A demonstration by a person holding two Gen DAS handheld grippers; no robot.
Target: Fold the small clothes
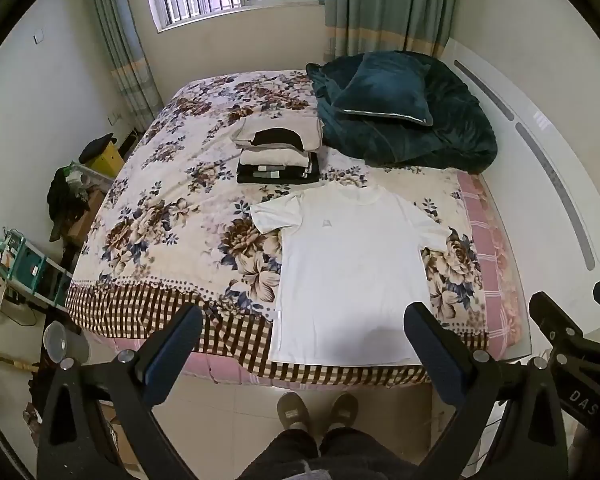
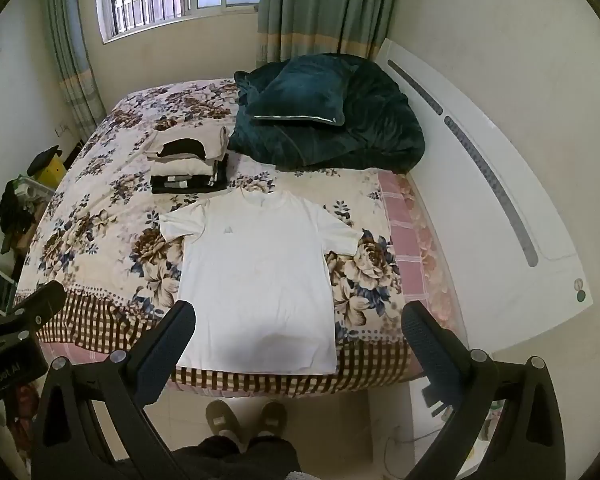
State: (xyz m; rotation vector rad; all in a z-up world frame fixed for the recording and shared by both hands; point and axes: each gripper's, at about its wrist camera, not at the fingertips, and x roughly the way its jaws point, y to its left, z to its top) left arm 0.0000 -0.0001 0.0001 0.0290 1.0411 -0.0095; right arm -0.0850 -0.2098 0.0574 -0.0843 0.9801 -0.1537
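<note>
Shirt first: a white T-shirt lies spread flat, front up, on the floral bedspread, sleeves out to both sides, collar toward the window, its hem at the checked border by the near edge of the bed. I stand at that edge, my slippers on the tiled floor just below the hem.

My left gripper hangs above the near edge with its jaws spread as wide as they go, nothing between them; through the gap I see the shirt's lower half. My right gripper is released the same way, tilted down at the same shirt, empty. Neither touches the cloth.

Beyond the collar sits a stack of folded clothes, dark and pale layers, just apart from the shirt. To its right a dark green blanket is heaped with a matching pillow on top, against the white headboard.
</note>
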